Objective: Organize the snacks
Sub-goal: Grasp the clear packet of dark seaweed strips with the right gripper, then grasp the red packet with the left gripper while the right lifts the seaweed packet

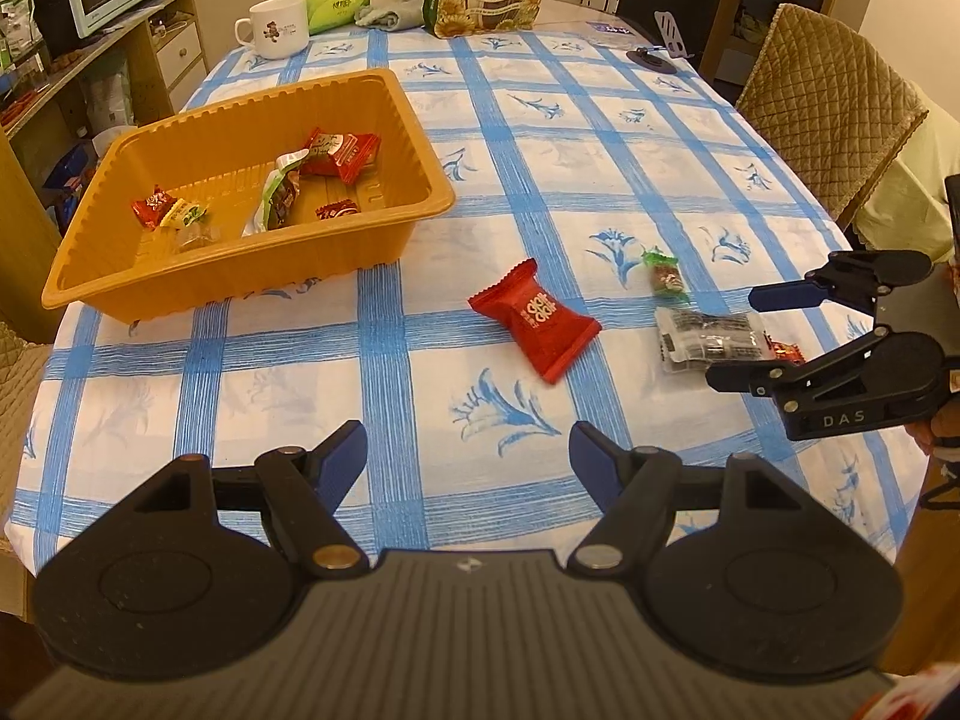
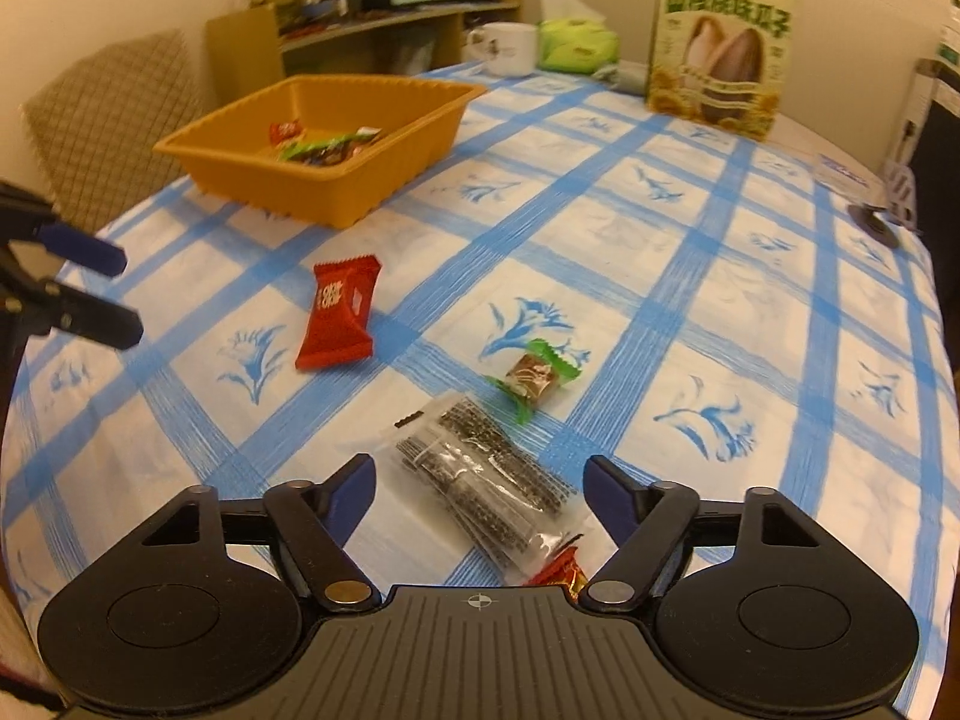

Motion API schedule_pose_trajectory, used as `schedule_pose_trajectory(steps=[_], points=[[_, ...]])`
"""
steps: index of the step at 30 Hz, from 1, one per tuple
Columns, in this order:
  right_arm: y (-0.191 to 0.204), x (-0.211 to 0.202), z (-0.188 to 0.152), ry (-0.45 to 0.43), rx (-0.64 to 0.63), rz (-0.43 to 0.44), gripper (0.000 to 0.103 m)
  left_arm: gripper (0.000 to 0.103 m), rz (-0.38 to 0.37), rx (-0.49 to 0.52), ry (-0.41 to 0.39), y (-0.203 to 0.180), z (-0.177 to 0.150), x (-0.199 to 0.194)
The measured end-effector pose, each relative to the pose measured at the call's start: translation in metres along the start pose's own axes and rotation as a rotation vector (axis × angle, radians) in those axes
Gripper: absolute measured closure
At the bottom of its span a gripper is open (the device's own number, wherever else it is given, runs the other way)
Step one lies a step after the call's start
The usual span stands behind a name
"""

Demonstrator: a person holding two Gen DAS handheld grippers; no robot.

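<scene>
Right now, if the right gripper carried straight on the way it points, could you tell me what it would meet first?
Most likely the clear packet of dark snack sticks, lying on the tablecloth just ahead between the open fingers of the right gripper. Depth is hard to judge.

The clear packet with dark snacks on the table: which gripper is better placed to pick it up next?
Probably the right gripper: the clear packet lies between its open jaws. The left gripper is open over bare cloth, nearer the red packet.
</scene>
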State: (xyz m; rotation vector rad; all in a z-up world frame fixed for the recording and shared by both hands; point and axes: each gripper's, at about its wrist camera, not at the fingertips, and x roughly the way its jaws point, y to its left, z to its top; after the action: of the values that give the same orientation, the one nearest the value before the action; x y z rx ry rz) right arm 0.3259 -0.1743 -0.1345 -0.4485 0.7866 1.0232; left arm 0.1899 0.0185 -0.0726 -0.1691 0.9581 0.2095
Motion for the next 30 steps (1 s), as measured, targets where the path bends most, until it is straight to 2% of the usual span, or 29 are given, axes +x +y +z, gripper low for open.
schedule_pose_trajectory(steps=[7, 17, 30], points=[[-0.002, 0.014, 0.005, 0.022, -0.039, 0.021, 0.033, 0.03, 0.006, -0.003, 0.013, 0.004, 0.002, 0.006], [0.003, 0.028, 0.014, 0.066, -0.049, 0.082, 0.057, 0.03, 0.018, -0.023, 0.015, 0.013, 0.002, 0.007], [0.032, 0.031, 0.014, 0.047, -0.006, 0.067, 0.063, 0.03, 0.022, -0.03, 0.014, 0.016, 0.002, 0.007]])
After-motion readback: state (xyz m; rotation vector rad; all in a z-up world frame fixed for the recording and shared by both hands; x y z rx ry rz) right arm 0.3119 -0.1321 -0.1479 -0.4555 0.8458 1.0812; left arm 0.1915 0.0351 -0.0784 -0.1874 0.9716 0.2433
